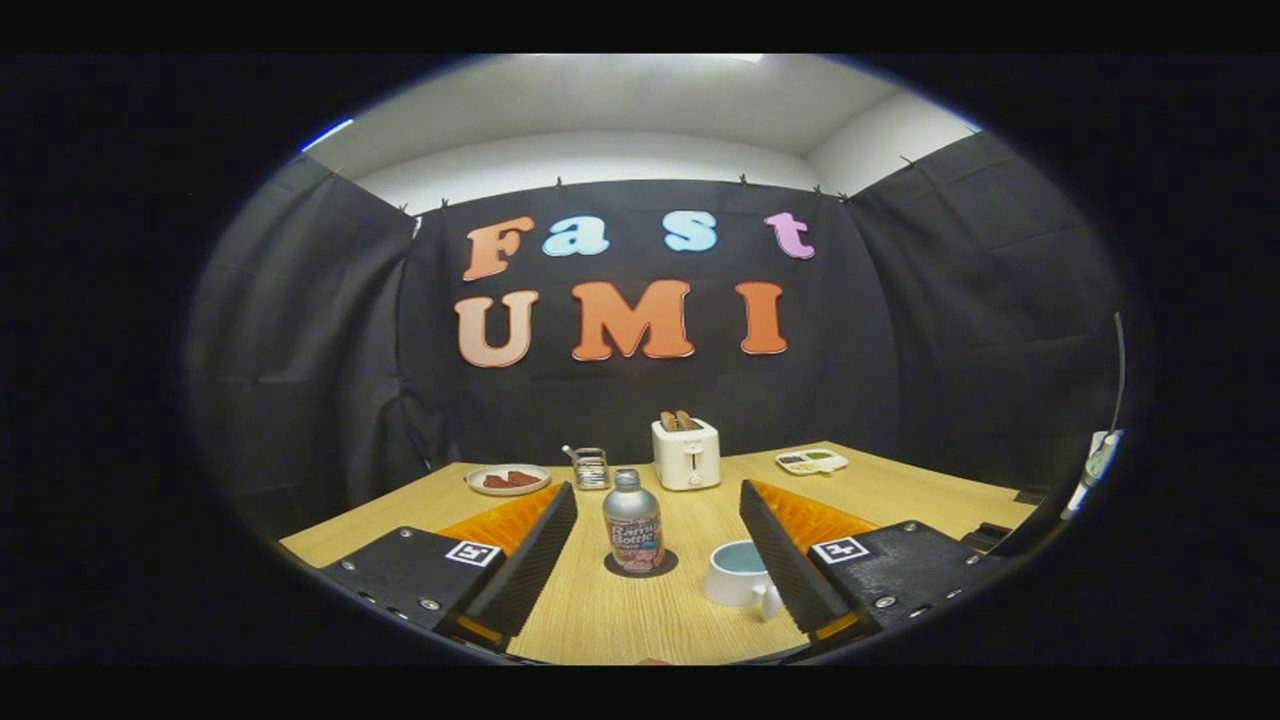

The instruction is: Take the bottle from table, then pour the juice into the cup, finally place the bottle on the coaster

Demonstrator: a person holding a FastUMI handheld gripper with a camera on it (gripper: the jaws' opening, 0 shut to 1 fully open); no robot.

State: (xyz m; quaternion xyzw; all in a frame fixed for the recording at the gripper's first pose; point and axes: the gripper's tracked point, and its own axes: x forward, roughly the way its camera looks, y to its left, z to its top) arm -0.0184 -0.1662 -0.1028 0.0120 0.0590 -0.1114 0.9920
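The gripper [658, 545] hangs low over a light, wood-grained table [640, 620], its two fingers spread wide apart and holding nothing. Between them, just ahead of the tips, stands a silver metal bottle with a screw cap and a printed label [633, 522]. It is upright and rests on a dark round coaster [641, 566], clear of both fingers. To the right of the bottle, close against the inner face of the right finger, sits a white round cup with a small handle [741, 576]; its inside looks pale blue, and whether it holds liquid cannot be told.

Beyond the fingers the tabletop runs on towards the far edge. A small clear container with a metal piece sticking out of it [591, 467] stands behind the bottle, slightly to the left. Farther left lies a white round plate carrying reddish-brown pieces [508, 479]. A white two-slot toaster with browned slices poking out of the top [686, 452] stands near the middle of the far edge, and to its right lies a white shallow tray with small coloured portions [811, 461].

Black cloth [300, 350] hangs around the table on three sides. Above it show pale walls and a white ceiling [620, 100].
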